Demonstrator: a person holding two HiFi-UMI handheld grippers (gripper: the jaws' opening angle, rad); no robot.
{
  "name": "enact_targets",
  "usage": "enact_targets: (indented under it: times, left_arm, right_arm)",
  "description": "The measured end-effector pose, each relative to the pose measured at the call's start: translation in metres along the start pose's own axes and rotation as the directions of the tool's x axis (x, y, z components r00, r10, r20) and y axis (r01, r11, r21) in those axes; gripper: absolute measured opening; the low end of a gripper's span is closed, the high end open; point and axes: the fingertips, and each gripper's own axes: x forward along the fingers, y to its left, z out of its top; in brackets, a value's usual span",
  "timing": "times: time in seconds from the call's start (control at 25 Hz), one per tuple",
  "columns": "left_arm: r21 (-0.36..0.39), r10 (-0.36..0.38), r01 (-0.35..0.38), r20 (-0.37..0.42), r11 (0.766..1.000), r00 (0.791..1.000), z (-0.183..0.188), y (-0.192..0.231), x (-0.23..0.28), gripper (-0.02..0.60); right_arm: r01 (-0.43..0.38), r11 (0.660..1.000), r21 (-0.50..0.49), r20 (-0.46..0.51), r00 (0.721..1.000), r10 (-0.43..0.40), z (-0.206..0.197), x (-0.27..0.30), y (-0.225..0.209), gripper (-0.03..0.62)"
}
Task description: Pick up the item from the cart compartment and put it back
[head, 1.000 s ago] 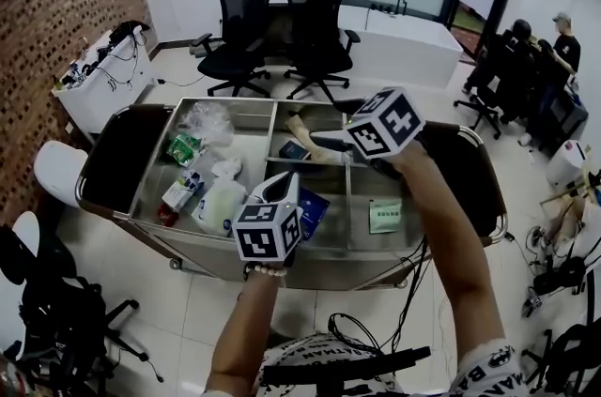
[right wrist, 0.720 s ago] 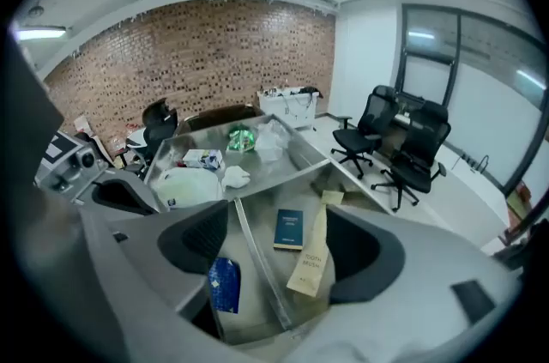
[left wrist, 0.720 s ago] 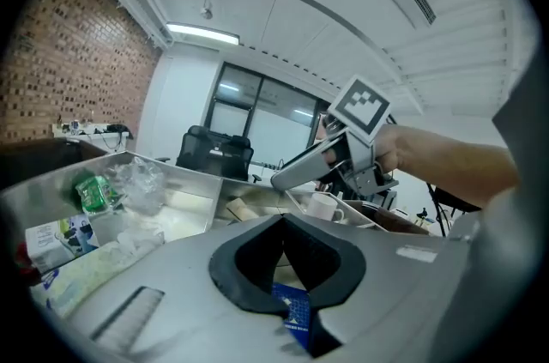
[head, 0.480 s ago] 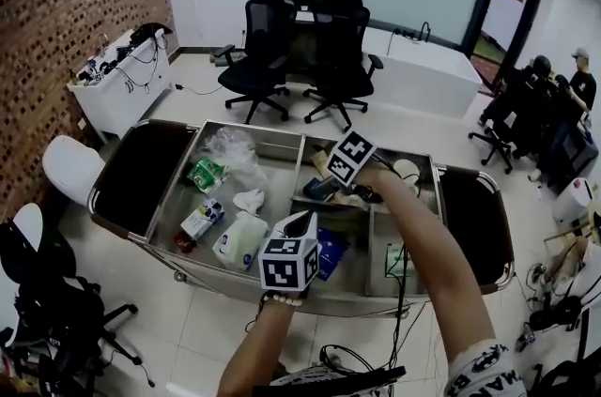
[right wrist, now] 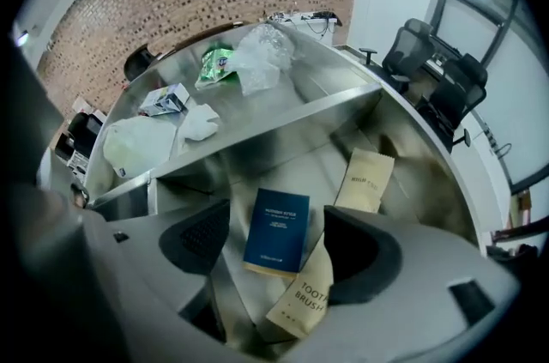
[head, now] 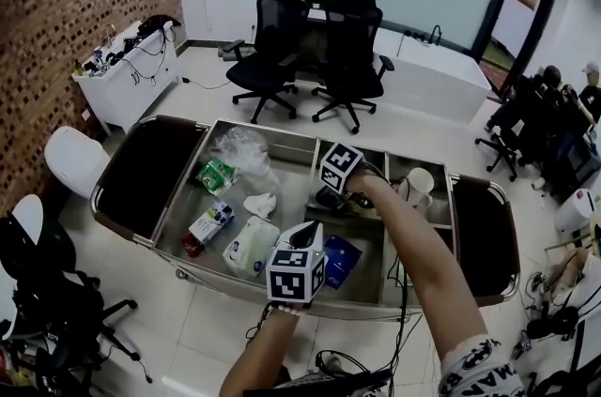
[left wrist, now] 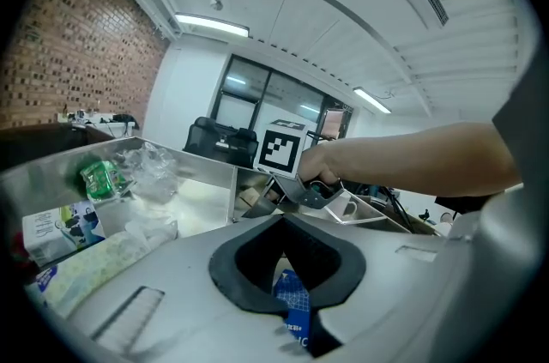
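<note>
Box (right wrist: 276, 231), dark blue, flat; long axis along open right tool (right wrist: 281, 246) jaws

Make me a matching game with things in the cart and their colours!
Things:
A. box
B. toothbrush packet
C. packet beside the clear plastic
D. mug

Colours:
1. green
2. white
3. navy
4. beige

Pairs: A-3, B-4, C-1, D-2.
</note>
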Motion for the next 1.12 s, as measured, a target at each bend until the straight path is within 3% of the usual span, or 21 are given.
enact_targets:
  times: [0.2,0.36,0.52,0.72,0.96,1.12]
  left_arm:
    - [-0.004,-0.012,0.012,0.011,1.0,1.0,0.001,0.001,-0.002,0.002]
    - [-0.006,-0.012,0.012,0.012,1.0,1.0,-0.004,0.003,-0.004,0.002]
    - [0.001,-0.001,0.001,0.009,1.0,1.0,-0.008,0.005,-0.007,0.002]
    - [-0.005,0.008,-0.008,0.013,1.0,1.0,-0.007,0.008,-0.007,0.002]
    - [0.003,0.007,-0.007,0.022,1.0,1.0,-0.003,0.003,-0.004,0.002]
    - [0.009,0.006,-0.006,0.038,1.0,0.999,0.003,-0.001,-0.002,0.002]
  right_arm:
    - [0.013,1.0,-0.007,-0.038,0.999,-0.014,-0.001,0.014,-0.002,0.357]
    - [0.024,1.0,-0.011,-0.061,0.998,-0.024,-0.002,0.024,-0.003,0.307]
    - [0.026,0.999,-0.024,-0.086,0.996,-0.028,-0.004,0.027,-0.004,0.307]
    - [0.031,0.999,-0.044,-0.086,0.996,-0.034,-0.002,0.026,-0.002,0.262]
    - [0.077,0.997,-0.01,0.057,0.995,-0.076,0.007,-0.005,-0.007,0.256]
    - [0.085,0.996,0.034,0.284,0.955,-0.091,0.02,-0.061,-0.002,0.256]
